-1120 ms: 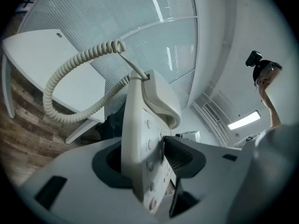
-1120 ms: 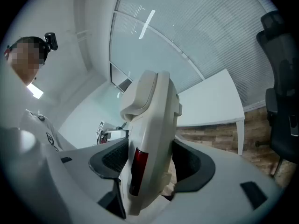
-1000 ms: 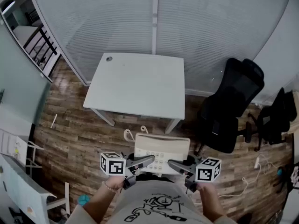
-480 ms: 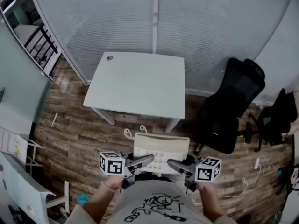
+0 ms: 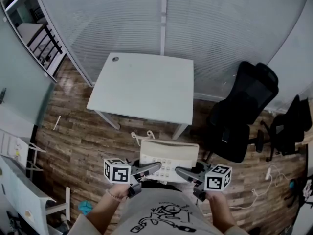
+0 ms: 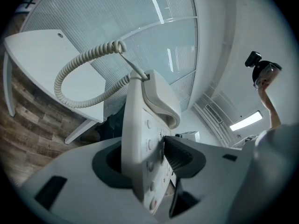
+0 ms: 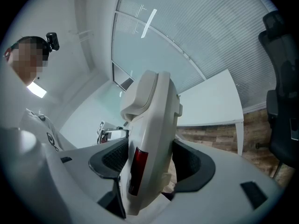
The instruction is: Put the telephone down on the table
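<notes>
A cream desk telephone (image 5: 168,158) with handset and coiled cord (image 5: 139,138) hangs in the air close to the person's chest, over the wood floor. My left gripper (image 5: 157,166) is shut on its left edge; the left gripper view has the keypad side (image 6: 149,148) pinched between the pads. My right gripper (image 5: 179,170) is shut on the phone's right edge, and the right gripper view shows the body (image 7: 152,143) clamped between both pads. The white table (image 5: 146,88) stands ahead, apart from the phone.
A black office chair (image 5: 242,114) stands right of the table, with a second dark chair (image 5: 288,124) further right. Frosted glass walls (image 5: 161,18) run behind the table. White furniture (image 5: 19,190) sits at the left edge. A cable (image 5: 266,180) trails on the floor at right.
The head view has tilted slightly, so the table sits a little higher in the picture. Both grippers and the phone keep their places.
</notes>
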Demonstrator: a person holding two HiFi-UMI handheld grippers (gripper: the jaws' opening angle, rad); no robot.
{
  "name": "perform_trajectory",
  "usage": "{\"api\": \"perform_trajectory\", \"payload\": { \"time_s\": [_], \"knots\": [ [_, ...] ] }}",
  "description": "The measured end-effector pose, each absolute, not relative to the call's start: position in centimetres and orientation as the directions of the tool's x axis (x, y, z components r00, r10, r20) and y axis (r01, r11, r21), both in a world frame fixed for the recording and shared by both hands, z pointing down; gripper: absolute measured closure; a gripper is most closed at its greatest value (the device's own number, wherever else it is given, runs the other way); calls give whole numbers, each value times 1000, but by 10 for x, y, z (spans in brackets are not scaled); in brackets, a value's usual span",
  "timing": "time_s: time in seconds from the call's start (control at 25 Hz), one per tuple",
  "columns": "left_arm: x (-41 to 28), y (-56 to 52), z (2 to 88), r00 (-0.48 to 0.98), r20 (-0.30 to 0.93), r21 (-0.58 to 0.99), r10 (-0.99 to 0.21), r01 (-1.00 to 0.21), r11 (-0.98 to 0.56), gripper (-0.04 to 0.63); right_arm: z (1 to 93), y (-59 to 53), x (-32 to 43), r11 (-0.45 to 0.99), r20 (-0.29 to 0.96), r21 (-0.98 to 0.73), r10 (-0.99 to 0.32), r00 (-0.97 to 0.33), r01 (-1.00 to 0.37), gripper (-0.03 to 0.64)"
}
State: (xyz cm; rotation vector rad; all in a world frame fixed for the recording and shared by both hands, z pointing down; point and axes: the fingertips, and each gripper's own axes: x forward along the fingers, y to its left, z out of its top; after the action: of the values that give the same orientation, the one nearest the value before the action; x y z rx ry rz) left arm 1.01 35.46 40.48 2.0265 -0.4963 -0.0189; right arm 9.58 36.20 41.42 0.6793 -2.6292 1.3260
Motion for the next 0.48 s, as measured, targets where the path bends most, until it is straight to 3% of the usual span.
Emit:
{"api": "perform_trajectory", "payload": {
  "time_s": [0.48],
  "knots": [
    [12, 354, 404, 911, 195, 852, -364, -341, -398, 391, 414, 360, 99, 517, 303, -735, -328, -895, -438, 310]
  ]
}}
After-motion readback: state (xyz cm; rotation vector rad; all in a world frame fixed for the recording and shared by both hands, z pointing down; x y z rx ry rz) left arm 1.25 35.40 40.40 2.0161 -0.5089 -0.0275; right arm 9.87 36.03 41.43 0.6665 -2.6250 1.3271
